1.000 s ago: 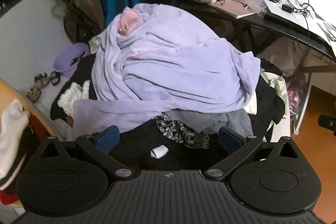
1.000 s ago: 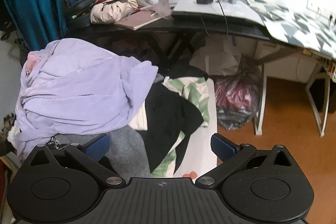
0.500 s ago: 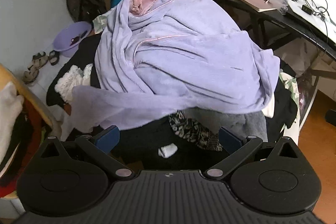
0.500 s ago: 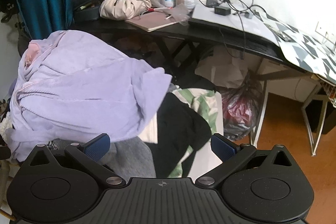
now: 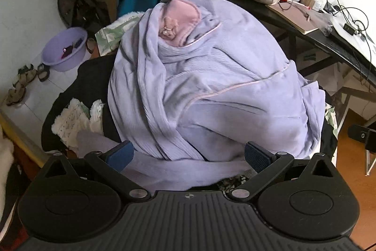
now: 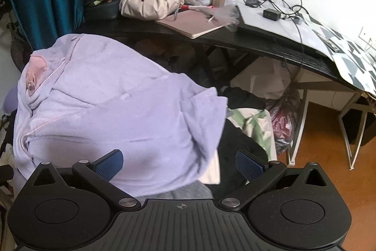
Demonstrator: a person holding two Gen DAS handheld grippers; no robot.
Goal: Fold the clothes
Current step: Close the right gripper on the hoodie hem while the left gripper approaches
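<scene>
We're looking down our left gripper and its jaws are spread wide, nothing clasped between the blue pads; the lavender fleece robe is heaped right ahead of us, and a loose fold of it lies just under and between the fingers. Further ahead at the top of the heap we see the robe's pink hood lining. Off to our left, a white lacy garment peeks out beside the robe on dark clothes, and beyond it a lilac plastic basin sits on the floor with sandals near it.

Over on our right gripper, jaws again released and empty; the robe fills the left half ahead, its edge hanging between the pads, with a grey garment showing just below it. To the right of the robe a black garment lies over a green-and-white printed cloth. Far ahead stands the black desk, with a beige bag and a notebook on it
</scene>
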